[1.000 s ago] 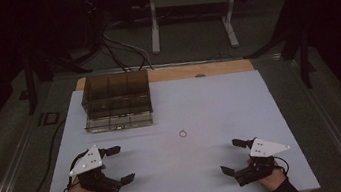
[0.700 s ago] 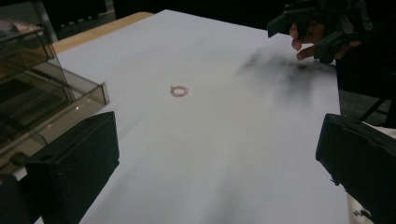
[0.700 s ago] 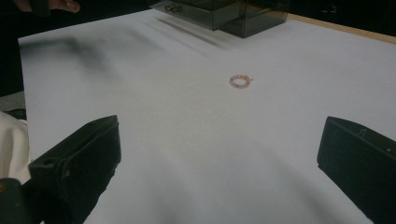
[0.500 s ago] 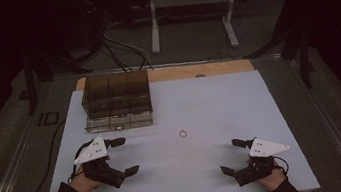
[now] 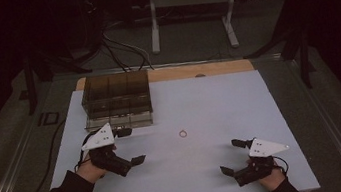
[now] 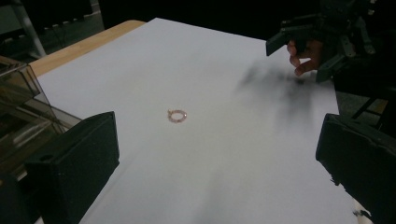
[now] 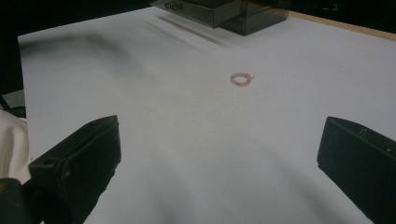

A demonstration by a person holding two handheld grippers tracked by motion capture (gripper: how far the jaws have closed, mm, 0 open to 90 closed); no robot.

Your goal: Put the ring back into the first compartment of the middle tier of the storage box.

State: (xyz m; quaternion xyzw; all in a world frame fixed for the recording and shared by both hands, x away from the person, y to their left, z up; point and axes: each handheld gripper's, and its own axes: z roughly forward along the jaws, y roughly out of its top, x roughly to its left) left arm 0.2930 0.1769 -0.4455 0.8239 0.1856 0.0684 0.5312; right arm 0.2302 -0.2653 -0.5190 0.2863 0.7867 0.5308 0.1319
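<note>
My left gripper (image 5: 131,145) hangs with jaws spread wide, holding nothing, just in front of the smoky drawer box (image 5: 116,99); the small ring (image 5: 183,133) lies on the white tabletop (image 5: 209,100) at its three o'clock; my right gripper (image 5: 232,156) rests gaping and unloaded, ring at its eleven o'clock.

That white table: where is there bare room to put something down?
The table's right half is bare, from the small ring across to the right edge. The strip between ring and near edge, between the left gripper and right gripper, is free too. The far left corner is crowded: the dark clear box sits there, left gripper close by.
</note>
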